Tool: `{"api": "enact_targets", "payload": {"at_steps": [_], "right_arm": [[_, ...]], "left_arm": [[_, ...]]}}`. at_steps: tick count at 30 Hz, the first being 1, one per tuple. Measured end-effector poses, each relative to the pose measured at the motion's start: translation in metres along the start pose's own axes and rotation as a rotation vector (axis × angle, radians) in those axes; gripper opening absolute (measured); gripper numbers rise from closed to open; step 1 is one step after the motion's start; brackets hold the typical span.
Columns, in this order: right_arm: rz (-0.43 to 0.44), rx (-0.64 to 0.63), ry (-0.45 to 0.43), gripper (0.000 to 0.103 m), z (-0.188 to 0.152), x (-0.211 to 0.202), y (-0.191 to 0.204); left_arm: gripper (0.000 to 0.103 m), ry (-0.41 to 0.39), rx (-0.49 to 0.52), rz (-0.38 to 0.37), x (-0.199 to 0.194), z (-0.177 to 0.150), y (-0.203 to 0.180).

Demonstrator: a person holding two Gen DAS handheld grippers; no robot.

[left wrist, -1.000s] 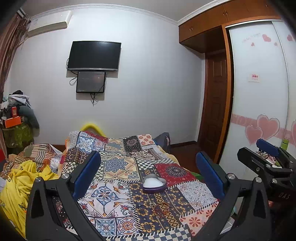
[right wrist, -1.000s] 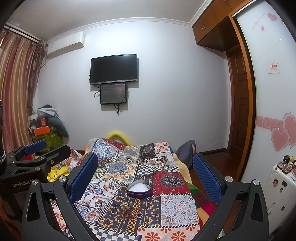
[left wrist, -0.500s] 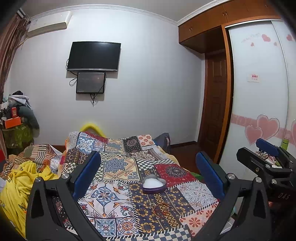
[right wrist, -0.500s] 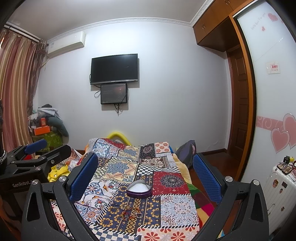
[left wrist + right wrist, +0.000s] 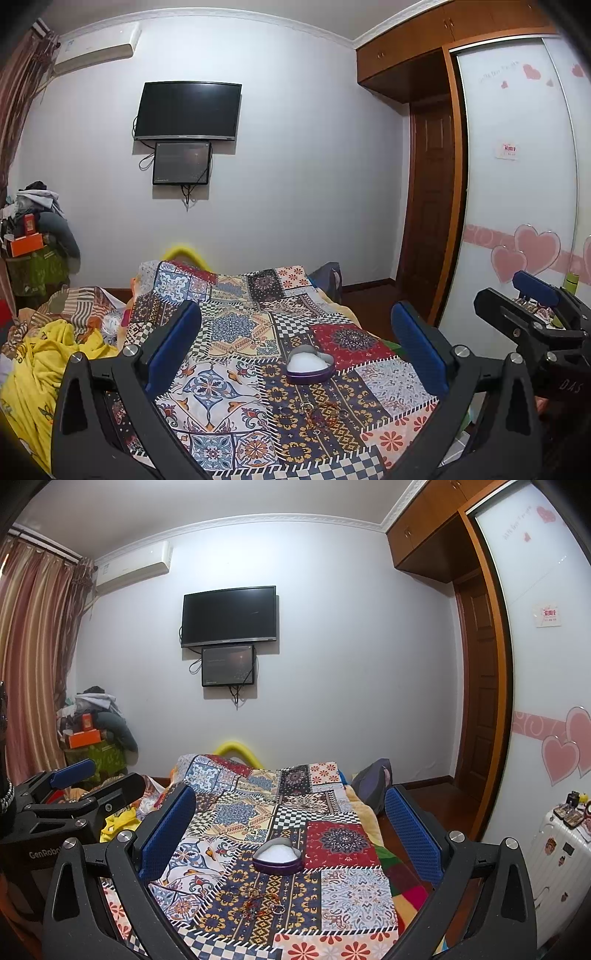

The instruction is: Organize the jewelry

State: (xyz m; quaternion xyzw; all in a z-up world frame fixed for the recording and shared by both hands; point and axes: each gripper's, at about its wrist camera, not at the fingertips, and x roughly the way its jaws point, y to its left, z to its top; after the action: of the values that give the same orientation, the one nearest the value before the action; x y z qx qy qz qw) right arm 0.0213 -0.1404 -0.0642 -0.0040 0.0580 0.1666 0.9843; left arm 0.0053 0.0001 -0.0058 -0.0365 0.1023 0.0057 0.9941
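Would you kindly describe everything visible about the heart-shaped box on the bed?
The box is a small heart-shaped case with a dark purple, glossy-looking wall and a white padded inside. It is open, with no lid in sight, and sits flat on the patchwork bedspread, just beyond a scatter of small rings and jewelry. Nothing else touches it. Both grippers, left and right, hang apart from it with jaws wide open.

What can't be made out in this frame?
- Jewelry pieces on the quilt: too small in both views to count or name.
- Heart-shaped box: only its white lining shows; contents unclear.
- Quilt's near edge: hidden by each gripper's frame and the bottom edge.
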Motion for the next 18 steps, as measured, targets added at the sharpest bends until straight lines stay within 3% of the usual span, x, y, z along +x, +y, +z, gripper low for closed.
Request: {"api": "enact_targets", "payload": {"at_steps": [18], "right_arm": [[-0.005,0.003,0.021,0.102,-0.0033,0.0045,-0.0043]], "left_arm": [[0.103,0.011,0.001,0.0,0.0067,-0.0021,-0.0007]]}}
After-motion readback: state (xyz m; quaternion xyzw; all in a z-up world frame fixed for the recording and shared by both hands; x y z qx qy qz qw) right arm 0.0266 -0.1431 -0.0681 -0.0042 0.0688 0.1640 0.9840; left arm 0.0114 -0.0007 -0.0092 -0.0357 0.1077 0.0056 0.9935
